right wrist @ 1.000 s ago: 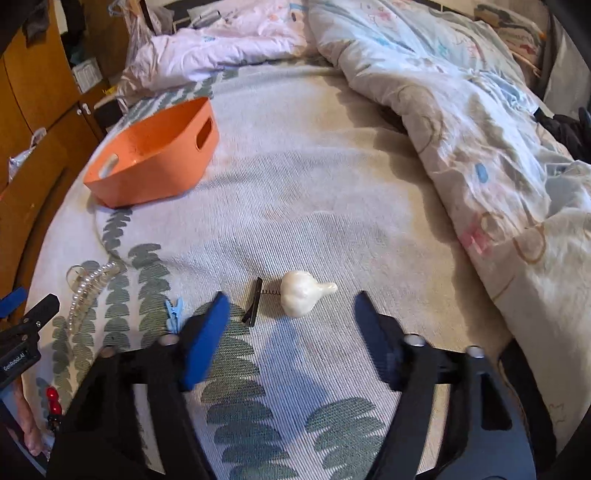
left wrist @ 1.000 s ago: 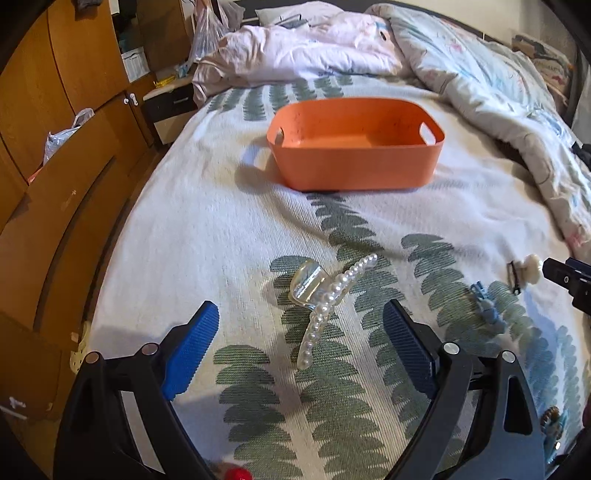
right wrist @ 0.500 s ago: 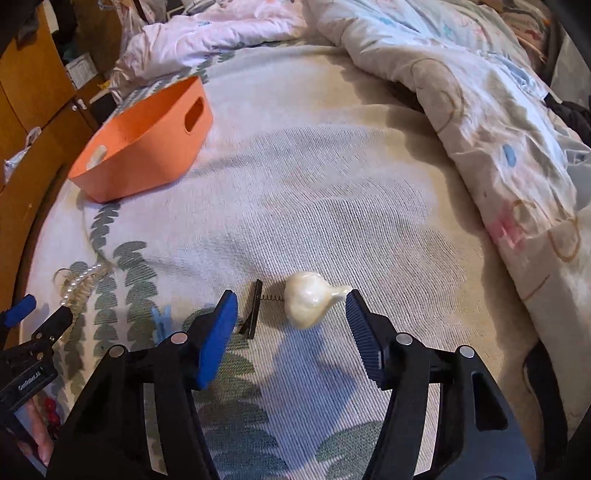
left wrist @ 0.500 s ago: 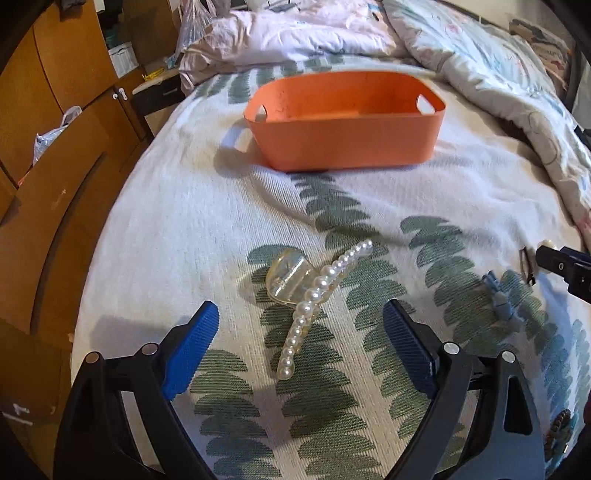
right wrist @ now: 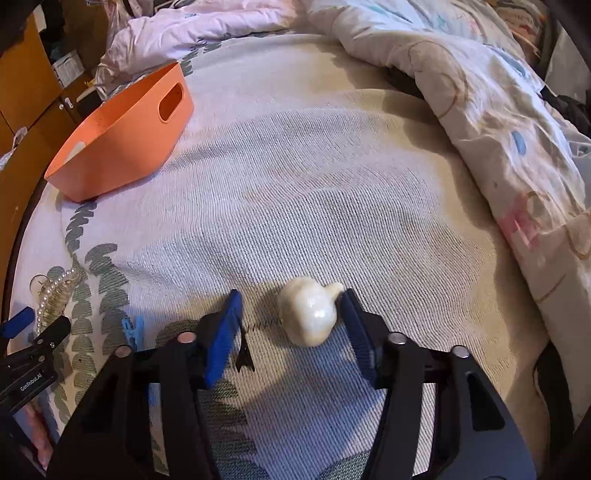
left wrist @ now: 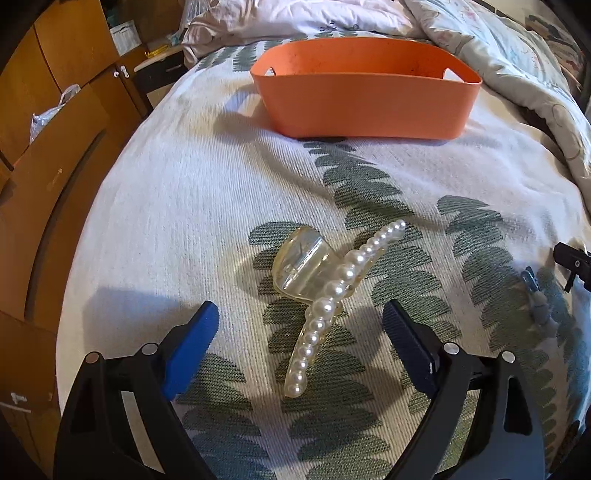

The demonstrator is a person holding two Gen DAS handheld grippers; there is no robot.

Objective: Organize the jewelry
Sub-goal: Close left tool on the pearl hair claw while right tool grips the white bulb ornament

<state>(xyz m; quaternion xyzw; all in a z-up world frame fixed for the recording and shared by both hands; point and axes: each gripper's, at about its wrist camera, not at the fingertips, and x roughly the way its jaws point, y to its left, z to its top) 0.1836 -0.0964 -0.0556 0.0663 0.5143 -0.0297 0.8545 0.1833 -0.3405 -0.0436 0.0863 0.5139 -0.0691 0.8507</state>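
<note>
A clear hair claw clip with a row of pearls (left wrist: 325,291) lies on the leaf-patterned bedspread. My left gripper (left wrist: 301,332) is open, its blue fingers on either side of the clip's near end. An orange basket (left wrist: 364,99) stands farther back; it also shows in the right wrist view (right wrist: 122,140). My right gripper (right wrist: 291,325) is open around a cream shell-shaped clip (right wrist: 308,314) with a black pin and spring; the right finger is at its tip. The pearl clip (right wrist: 55,291) shows at that view's left edge.
A small blue clip (left wrist: 535,295) lies right of the pearl clip, also in the right wrist view (right wrist: 133,328). A rumpled quilt (right wrist: 498,110) fills the bed's right side, pink bedding (left wrist: 295,18) the far end. Wooden cabinets (left wrist: 48,147) line the left.
My left gripper has moved forward and down over the pearl clip. My right gripper has advanced around the shell clip and narrowed its opening.
</note>
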